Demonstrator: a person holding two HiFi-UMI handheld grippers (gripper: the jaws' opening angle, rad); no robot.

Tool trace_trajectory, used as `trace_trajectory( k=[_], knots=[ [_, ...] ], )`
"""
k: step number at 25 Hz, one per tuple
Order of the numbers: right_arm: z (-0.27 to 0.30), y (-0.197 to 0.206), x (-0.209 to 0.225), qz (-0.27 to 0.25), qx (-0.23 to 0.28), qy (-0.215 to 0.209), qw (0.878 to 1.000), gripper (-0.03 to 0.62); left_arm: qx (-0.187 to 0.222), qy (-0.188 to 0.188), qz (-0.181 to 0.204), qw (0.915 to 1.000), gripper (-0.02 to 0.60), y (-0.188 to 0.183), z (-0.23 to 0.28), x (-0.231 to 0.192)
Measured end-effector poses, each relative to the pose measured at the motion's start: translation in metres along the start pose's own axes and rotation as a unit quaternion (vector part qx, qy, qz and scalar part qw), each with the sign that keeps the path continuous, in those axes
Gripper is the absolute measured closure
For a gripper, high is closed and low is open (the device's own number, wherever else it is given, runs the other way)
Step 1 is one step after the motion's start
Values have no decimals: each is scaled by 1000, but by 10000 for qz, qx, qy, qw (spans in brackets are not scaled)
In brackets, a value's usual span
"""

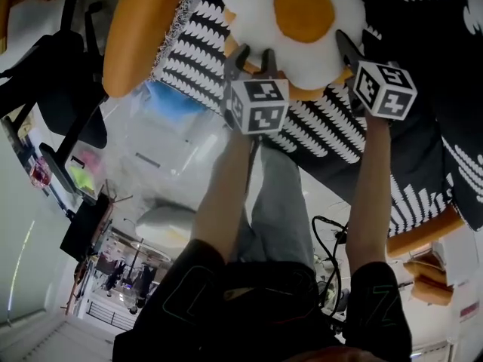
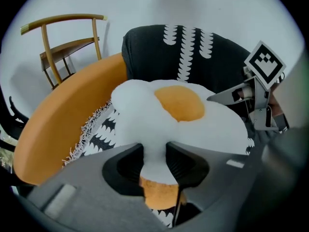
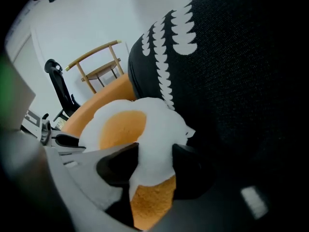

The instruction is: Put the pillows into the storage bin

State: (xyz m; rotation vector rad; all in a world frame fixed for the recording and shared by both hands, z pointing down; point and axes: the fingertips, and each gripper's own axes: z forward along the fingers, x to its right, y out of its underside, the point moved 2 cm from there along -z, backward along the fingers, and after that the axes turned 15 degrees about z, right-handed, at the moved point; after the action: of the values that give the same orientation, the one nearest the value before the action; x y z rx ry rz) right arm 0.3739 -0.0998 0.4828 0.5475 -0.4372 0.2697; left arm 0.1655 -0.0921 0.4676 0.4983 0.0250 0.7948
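The fried-egg pillow (image 1: 302,21) lies on the orange sofa (image 1: 139,32) against a black patterned cushion (image 2: 193,52). The head view cuts off the pillow's far edge. The left gripper (image 2: 154,161) and right gripper (image 3: 153,166) each clench its near rim. A clear container (image 1: 162,153) near the sofa is hard to make out.

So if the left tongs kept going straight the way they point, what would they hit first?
The white fried-egg-shaped plush pillow: the left tongs pinch its edge. Behind it, probably the black white-patterned cushion, though depth is unclear.
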Motion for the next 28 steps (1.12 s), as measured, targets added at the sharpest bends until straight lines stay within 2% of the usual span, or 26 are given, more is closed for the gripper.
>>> trace_trajectory(
  k=[3, 5, 9, 12, 15, 21, 28],
  knots=[
    [-3, -1, -10, -316, -64, 74, 9995, 467, 198, 85, -75, 9997, 476, 0, -5, -3],
    [-3, -3, -23, -591, -50, 158, 9981, 505, 381, 76, -228, 9990, 510, 3, -11, -10],
    [-11, 3, -56, -562, 137, -15, 9983, 559, 670, 48, -549, 9962, 541, 21, -24, -23],
    [-43, 7, -77, -694, 149, -121, 9974, 569, 743, -89, -563, 9956, 551, 21, -52, -25],
    [-58, 21, -103, -833, 75, -248, 9962, 572, 726, -261, -661, 9948, 554, 36, -77, -36],
    [-59, 47, -165, -1197, -33, -492, 9916, 572, 747, -541, -1052, 9902, 554, 87, -112, -65],
    [-51, 89, -243, -1701, -289, -745, 9822, 572, 630, -730, -1551, 9832, 555, 167, -154, -92]
  ],
)
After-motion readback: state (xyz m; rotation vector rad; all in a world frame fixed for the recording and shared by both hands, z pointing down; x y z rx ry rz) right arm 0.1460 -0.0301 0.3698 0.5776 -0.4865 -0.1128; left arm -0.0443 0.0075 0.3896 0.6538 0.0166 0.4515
